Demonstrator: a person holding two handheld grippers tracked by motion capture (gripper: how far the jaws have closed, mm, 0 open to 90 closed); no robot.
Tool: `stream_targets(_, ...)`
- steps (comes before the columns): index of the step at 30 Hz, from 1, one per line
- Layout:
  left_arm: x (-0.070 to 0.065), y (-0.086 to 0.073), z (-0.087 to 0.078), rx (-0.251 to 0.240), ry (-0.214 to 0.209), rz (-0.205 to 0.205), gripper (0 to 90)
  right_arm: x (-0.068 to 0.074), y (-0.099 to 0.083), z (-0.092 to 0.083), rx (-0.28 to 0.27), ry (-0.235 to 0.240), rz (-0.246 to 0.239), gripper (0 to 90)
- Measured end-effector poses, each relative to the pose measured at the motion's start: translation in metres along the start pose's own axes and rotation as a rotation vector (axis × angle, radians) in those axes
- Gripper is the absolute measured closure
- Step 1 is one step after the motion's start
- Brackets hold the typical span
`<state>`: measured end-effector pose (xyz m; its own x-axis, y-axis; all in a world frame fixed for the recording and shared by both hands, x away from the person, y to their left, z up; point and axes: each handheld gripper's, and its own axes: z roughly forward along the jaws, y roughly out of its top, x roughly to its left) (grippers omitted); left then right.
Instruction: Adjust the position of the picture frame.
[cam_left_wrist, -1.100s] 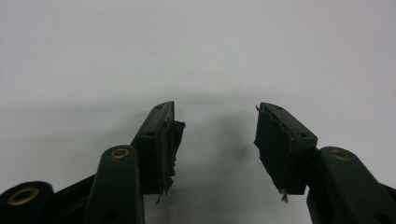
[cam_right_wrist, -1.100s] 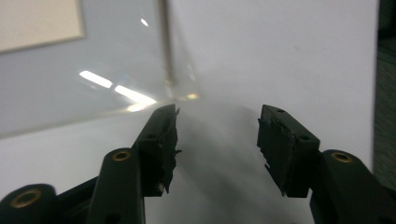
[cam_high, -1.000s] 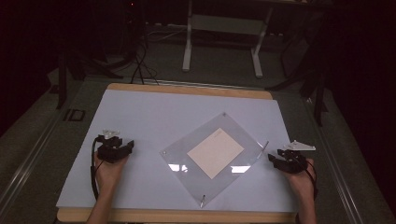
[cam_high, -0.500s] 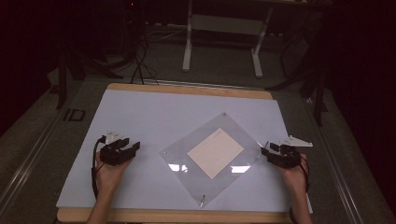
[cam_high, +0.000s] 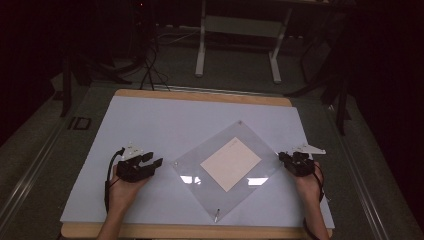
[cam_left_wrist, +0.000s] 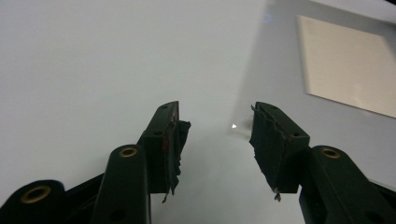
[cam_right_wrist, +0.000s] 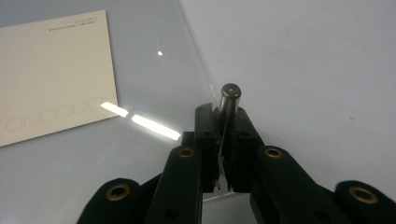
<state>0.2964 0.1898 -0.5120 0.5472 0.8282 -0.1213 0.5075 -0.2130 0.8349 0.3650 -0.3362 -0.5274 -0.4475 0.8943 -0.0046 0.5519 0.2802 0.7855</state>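
Observation:
A clear plastic sheet (cam_high: 220, 197) lies like a diamond on the white mat, with a cream card (cam_high: 231, 164) at its middle. At the sheet's right corner my right gripper (cam_high: 282, 157) has just been closing and is shut on a small metal peg (cam_right_wrist: 230, 93), which stands up between its pads (cam_right_wrist: 205, 135) in the right gripper view (cam_right_wrist: 226, 116). The card (cam_right_wrist: 51, 74) lies to the left there. My left gripper (cam_high: 153, 161) is open just left of the sheet's left corner. Its jaws (cam_left_wrist: 215, 126) have just been closing a little, with the sheet's corner (cam_left_wrist: 236, 126) between the tips, untouched.
The white mat (cam_high: 165, 125) covers a wooden table (cam_high: 200, 96). More metal pegs stand at the sheet's near corner (cam_high: 216, 216) and far corner (cam_high: 240, 122). Beyond the table are dark floor, cables and a white stand (cam_high: 239, 45).
Both hands have moved inward toward the sheet. The right gripper reached the right corner and shut on the peg. The left gripper came close to the left corner.

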Motion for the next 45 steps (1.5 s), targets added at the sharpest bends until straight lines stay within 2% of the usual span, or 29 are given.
stream_targets(3, -0.009, 0.002, 0.002, 0.016, -0.015, 0.046, 54.0, 0.000, 0.002, 0.000, 0.009, 0.001, 0.006, 85.4)
stream_targets(8, -0.017, 0.003, 0.007, 0.024, -0.073, 0.079, 54.8, -0.001, 0.013, 0.007, 0.012, -0.022, 0.016, 85.6)
stream_targets(13, -0.026, 0.005, 0.008, 0.005, -0.146, 0.106, 55.0, -0.004, 0.035, 0.018, -0.005, -0.044, 0.012, 85.5)
stream_targets(18, -0.038, 0.007, 0.012, 0.014, -0.201, 0.132, 55.0, -0.006, 0.057, 0.030, -0.007, -0.058, -0.004, 85.4)
stream_targets(24, -0.054, 0.009, 0.018, 0.015, -0.282, 0.172, 54.8, -0.011, 0.064, 0.052, 0.012, -0.058, 0.039, 85.3)
stream_targets(27, -0.067, 0.010, 0.023, 0.020, -0.337, 0.194, 54.9, -0.015, 0.056, 0.064, 0.042, -0.050, 0.080, 85.3)
stream_targets(28, -0.072, 0.011, 0.025, 0.022, -0.360, 0.207, 55.0, -0.015, 0.054, 0.064, 0.021, -0.045, 0.103, 85.0)
stream_targets(29, -0.079, 0.011, 0.028, 0.022, -0.383, 0.218, 55.1, -0.015, 0.054, 0.064, 0.019, -0.047, 0.108, 85.2)
stream_targets(30, -0.079, 0.011, 0.028, 0.022, -0.383, 0.218, 55.2, -0.015, 0.054, 0.064, 0.019, -0.047, 0.108, 85.2)
stream_targets(31, -0.092, 0.012, 0.033, 0.024, -0.436, 0.242, 55.2, -0.014, 0.054, 0.064, 0.022, -0.053, 0.094, 85.3)
stream_targets(32, -0.096, 0.012, 0.035, 0.025, -0.446, 0.251, 55.5, -0.015, 0.055, 0.064, 0.021, -0.050, 0.103, 85.1)
stream_targets(34, -0.111, 0.013, 0.041, 0.045, -0.486, 0.300, 55.6, -0.015, 0.055, 0.064, 0.023, -0.049, 0.107, 85.1)
stream_targets(37, -0.127, 0.013, 0.048, 0.058, -0.545, 0.344, 56.7, -0.015, 0.054, 0.064, 0.017, -0.044, 0.117, 84.9)
stream_targets(42, -0.148, 0.011, 0.058, 0.082, -0.617, 0.400, 59.0, -0.016, 0.054, 0.064, 0.017, -0.040, 0.123, 84.7)
stream_targets(45, -0.163, 0.009, 0.066, 0.102, -0.624, 0.450, 63.1, -0.016, 0.055, 0.065, 0.018, -0.040, 0.133, 84.6)
